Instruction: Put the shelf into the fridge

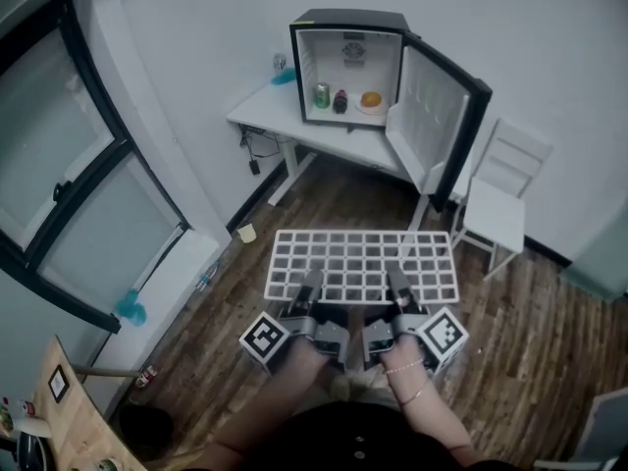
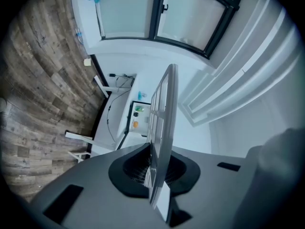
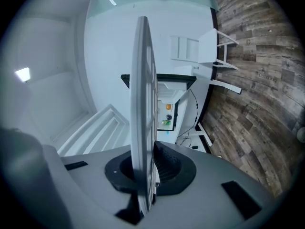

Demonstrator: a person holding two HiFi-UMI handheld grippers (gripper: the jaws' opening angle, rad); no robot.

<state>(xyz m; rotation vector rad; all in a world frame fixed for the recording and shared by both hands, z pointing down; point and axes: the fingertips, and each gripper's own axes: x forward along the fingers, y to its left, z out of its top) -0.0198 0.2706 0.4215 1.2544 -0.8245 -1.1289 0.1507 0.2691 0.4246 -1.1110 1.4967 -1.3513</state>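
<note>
At far left I see the window (image 1: 69, 184), with a blue thing (image 1: 130, 310) by the ledge below it; I can't tell what it is. Further in, a white desk (image 1: 270, 116) stands against the wall, cables hanging beneath it.

My left gripper (image 1: 308, 287) has its jaws drawn in narrow and clamped on the near edge of the shelf (image 1: 363, 263), left of that edge's middle. In the left gripper view the dark ribbed pads (image 2: 137, 169) press on both faces of the shelf (image 2: 164, 118), which I see edge-on there.

The shelf is a white wire grid. It is held out flat in the air in front of me, over the wood floor (image 1: 510, 312) and well short of the fridge (image 1: 348, 27).

The fridge sits on the desk with its door (image 1: 437, 116) swung wide to the right. On its bottom, from left to right, are a green can (image 1: 321, 94), a dark bottle (image 1: 340, 101) and an orange (image 1: 371, 97) on a plate (image 1: 371, 109). From both gripper views the open fridge shows far off, beyond the shelf's far edge.

My right gripper (image 1: 397, 285) grips the same near edge, right of its middle and just beside the left one. Its jaws are equally narrow, and in the right gripper view the pads (image 3: 165, 164) are closed on the shelf (image 3: 143, 94), one on each face.

At right a white chair (image 1: 500, 199) stands on the floor, near the lower corner of the open door.
</note>
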